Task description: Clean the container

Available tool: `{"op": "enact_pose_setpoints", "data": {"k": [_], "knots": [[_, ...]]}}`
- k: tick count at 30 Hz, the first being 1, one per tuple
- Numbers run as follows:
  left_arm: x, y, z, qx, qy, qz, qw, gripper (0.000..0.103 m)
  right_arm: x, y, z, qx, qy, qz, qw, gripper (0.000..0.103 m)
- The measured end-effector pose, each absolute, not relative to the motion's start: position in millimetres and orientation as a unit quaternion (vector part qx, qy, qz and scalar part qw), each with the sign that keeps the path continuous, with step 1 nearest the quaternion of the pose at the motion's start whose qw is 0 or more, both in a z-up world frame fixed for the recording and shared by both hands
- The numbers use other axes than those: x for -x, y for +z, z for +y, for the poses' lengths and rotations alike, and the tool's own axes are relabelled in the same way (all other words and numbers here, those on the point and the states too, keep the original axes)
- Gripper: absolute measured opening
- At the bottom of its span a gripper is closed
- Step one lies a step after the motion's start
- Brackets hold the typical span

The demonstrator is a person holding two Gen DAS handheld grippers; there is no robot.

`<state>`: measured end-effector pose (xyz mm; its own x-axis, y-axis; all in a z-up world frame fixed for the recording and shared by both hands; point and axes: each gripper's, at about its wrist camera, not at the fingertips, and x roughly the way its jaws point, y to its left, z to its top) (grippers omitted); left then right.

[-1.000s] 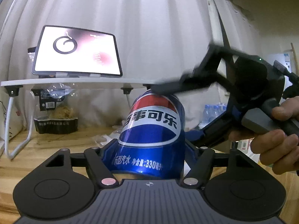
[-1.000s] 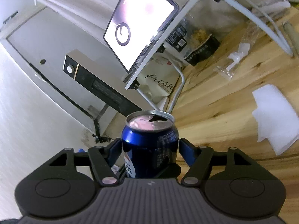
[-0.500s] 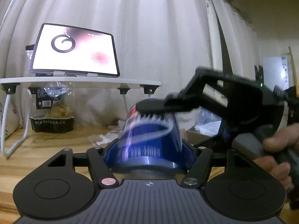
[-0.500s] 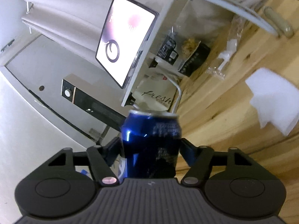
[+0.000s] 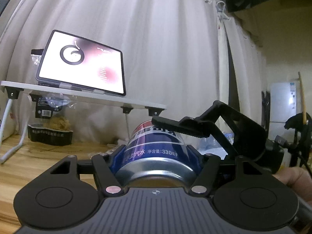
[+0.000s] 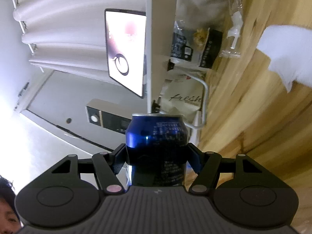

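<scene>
In the left wrist view, far left, a lit tablet [image 5: 81,64] leans on a white stand shelf [image 5: 83,97], and under that shelf a dark snack bag [image 5: 49,124] sits on the wooden table [image 5: 29,156]. A pale curtain [image 5: 165,48] fills the background. At centre, near the camera, the blue can [image 5: 156,148] lies tipped with its silver base toward the lens, label reading 330, held off the table between the 2 fingers of the left gripper [image 5: 157,156], which press both its sides. To the right, one finger of the right gripper [image 5: 181,128] lies across the upper far part of the can, with its black body and a hand [image 5: 296,179] at the right edge. A white fridge [image 5: 284,101] stands far right.

In the right wrist view the scene is rotated. At the lower left corner part of a person's face [image 6: 7,214] shows. The tablet [image 6: 126,50] and the stand shelf [image 6: 149,44] sit left of centre. The can [image 6: 158,146] stands centred between the fingers of the right gripper [image 6: 157,156], clamped on both sides, its rim pointing away. Beyond it lies a paper bag marked "fresh" [image 6: 183,99], then the snack bag [image 6: 197,46]. At right, a white tissue [image 6: 288,52] rests on the wooden table [image 6: 253,126].
</scene>
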<state>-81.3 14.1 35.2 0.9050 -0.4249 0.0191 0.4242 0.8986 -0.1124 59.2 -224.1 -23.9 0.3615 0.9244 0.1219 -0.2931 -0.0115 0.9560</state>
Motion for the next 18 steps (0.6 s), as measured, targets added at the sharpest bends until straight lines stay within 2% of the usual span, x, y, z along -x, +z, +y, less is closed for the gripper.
{"op": "enact_pose_setpoints", "data": {"k": [5,11,15,18], "knots": [[88,35,6,0.022,-0.219,-0.012,0.975,0.067,-56,-10,-226,-0.477,0.456,0.308,0.685,0.1],[87,34,4,0.016,-0.213,-0.007,0.977,0.067,-47,7,-228,-0.433,0.42,0.325,0.729,0.103],[86,34,4,0.015,-0.207,-0.005,0.978,0.067,-41,23,-230,-0.395,0.413,0.308,0.761,0.103],[85,34,5,0.016,-0.208,-0.005,0.978,0.067,-39,23,-239,-0.414,0.42,0.292,0.753,0.103]]}}
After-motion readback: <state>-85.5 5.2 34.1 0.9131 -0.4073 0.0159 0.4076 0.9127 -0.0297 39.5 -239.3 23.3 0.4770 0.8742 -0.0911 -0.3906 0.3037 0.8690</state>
